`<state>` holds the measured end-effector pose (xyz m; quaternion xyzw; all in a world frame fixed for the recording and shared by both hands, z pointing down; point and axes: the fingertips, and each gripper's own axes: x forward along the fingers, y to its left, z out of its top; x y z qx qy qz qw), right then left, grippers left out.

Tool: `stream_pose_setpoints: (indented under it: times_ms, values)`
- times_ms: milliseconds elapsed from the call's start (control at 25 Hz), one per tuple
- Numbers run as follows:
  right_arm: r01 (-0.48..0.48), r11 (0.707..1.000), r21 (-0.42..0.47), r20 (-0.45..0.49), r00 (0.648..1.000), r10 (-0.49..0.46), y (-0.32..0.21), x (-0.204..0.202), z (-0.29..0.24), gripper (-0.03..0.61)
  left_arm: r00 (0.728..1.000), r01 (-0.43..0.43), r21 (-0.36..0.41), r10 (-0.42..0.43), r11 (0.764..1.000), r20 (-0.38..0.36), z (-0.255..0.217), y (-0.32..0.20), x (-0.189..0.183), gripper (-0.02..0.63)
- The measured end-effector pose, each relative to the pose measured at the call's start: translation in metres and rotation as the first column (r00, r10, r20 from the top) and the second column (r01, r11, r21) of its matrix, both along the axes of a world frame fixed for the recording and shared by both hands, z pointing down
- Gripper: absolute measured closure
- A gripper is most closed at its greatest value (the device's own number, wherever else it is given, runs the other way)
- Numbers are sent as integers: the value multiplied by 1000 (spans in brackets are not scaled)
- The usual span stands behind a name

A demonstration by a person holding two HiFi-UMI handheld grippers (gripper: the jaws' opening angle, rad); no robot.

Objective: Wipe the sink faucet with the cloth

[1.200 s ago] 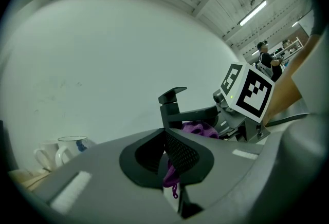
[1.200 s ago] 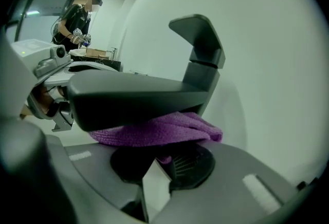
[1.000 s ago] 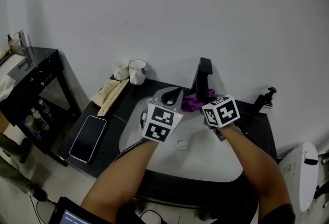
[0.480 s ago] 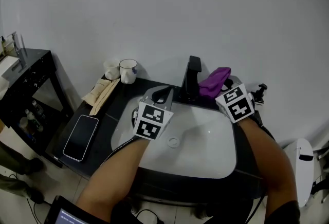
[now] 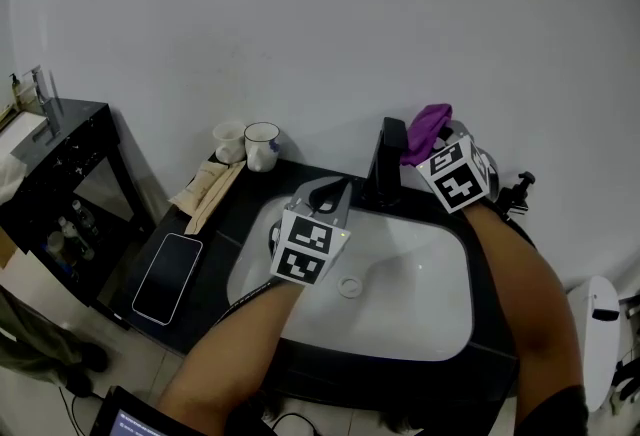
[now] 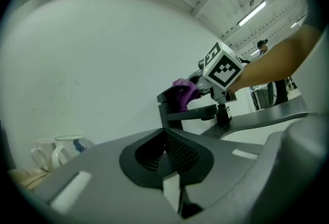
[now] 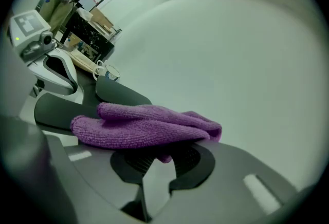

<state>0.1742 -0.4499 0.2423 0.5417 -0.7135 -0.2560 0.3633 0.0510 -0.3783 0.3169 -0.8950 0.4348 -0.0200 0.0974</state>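
Observation:
The black sink faucet point(image 5: 388, 162) stands at the back rim of the white basin point(image 5: 420, 309). My right gripper point(image 5: 437, 148) is shut on a purple cloth point(image 5: 428, 128), which it holds against the right side of the faucet's top. In the right gripper view the cloth point(image 7: 144, 125) drapes across the shut jaws, with the dark faucet point(image 7: 117, 95) just beyond it. My left gripper point(image 5: 335, 190) hovers over the basin's left part, shut and holding nothing. The left gripper view looks at the faucet point(image 6: 177, 111) with the cloth point(image 6: 184, 92) on its head.
Two mugs point(image 5: 262, 144) stand on the black counter left of the faucet, beside some flat packets point(image 5: 208, 186). A phone point(image 5: 170, 264) lies near the counter's front left. A black side table point(image 5: 60, 139) stands at far left. A small black stand point(image 5: 520, 189) sits right of the faucet.
My right gripper has lifted the cloth from low at the faucet's base, swung it out to the right, then brought it up to the faucet's top. The left gripper has barely moved.

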Motion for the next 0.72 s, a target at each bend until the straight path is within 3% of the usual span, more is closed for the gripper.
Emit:
stream_pose_setpoints:
  times_ms: [480,720]
  values:
    - [40,999,-29,95,995,-37,-2,-13,20,508,1000,-13,3,13,1000,5,1,2,4,596]
    - [44,995,-93,16,999,-42,-1,-14,63,509,1000,-17,7,17,1000,7,1,2,6,597]
